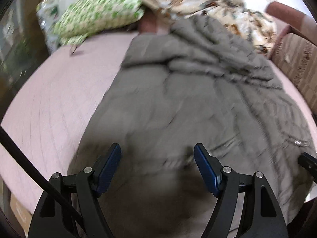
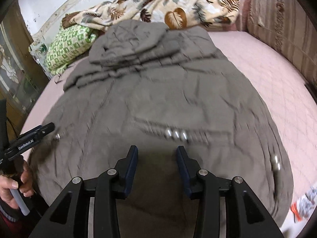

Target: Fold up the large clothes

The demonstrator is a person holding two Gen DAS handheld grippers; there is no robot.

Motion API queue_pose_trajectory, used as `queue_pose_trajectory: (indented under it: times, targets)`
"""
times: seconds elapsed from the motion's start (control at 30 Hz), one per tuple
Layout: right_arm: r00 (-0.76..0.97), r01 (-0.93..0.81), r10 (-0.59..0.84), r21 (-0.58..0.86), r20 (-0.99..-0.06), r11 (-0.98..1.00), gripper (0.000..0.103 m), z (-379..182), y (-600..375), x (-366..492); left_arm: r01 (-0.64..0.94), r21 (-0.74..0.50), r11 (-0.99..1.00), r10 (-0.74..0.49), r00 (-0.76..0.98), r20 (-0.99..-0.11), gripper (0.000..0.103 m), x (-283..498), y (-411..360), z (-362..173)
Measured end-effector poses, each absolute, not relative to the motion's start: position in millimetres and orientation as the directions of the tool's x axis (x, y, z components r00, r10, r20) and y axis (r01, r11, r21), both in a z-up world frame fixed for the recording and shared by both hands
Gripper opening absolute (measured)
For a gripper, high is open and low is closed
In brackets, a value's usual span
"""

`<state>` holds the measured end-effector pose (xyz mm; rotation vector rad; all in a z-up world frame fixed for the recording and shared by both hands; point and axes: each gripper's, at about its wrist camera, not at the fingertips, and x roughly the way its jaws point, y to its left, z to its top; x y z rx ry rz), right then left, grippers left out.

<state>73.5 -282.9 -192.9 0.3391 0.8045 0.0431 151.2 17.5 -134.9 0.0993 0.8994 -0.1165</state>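
A large grey-brown quilted jacket (image 2: pixel 158 91) lies spread on a pink bed, hood (image 2: pixel 128 39) at the far end and metal snaps (image 2: pixel 176 133) near its hem. It also fills the left wrist view (image 1: pixel 178 99). My right gripper (image 2: pixel 157 152) is open and empty, just above the jacket's near hem. My left gripper (image 1: pixel 157 150) is open and empty over the jacket's near left part. It also shows in the right wrist view (image 2: pixel 35 133) at the jacket's left edge, held by a hand.
The pink bedspread (image 2: pixel 267 75) (image 1: pixel 49 109) surrounds the jacket. A leaf-print blanket (image 2: pixel 178 6) and a green patterned pillow (image 2: pixel 67 43) lie at the far end. A striped bolster (image 2: pixel 281 19) stands at the right. A wooden cabinet (image 2: pixel 13 75) is at the left.
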Motion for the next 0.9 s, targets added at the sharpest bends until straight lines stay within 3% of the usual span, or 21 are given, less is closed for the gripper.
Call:
queue_pose_trajectory:
  times: [0.07, 0.2, 0.67, 0.83, 0.9]
  targets:
    - [0.693, 0.089, 0.167, 0.313, -0.702, 0.946, 0.049, -199, -280, 67, 0.139, 0.017, 0.99, -0.074, 0.622, -0.779, 0.079, 148, 21, -138]
    - [0.692, 0.069, 0.132, 0.247, -0.709, 0.967, 0.056, -210, -269, 64, 0.181, 0.12, 0.976, -0.018, 0.62, -0.785, 0.09, 145, 9, -151]
    - [0.717, 0.015, 0.178, 0.271, -0.674, 0.963, 0.067, -219, -267, 60, 0.146, 0.15, 0.978, 0.016, 0.662, -0.749, 0.097, 136, 10, -154]
    - [0.717, -0.03, 0.231, 0.302, -0.658, 0.953, 0.07, -217, -274, 48, 0.179, 0.139, 0.974, -0.016, 0.665, -0.747, 0.097, 130, 14, -153]
    - [0.725, -0.04, 0.251, 0.324, -0.642, 0.945, 0.07, -212, -280, 40, 0.192, 0.139, 0.972, -0.038, 0.705, -0.708, 0.097, 114, 21, -152]
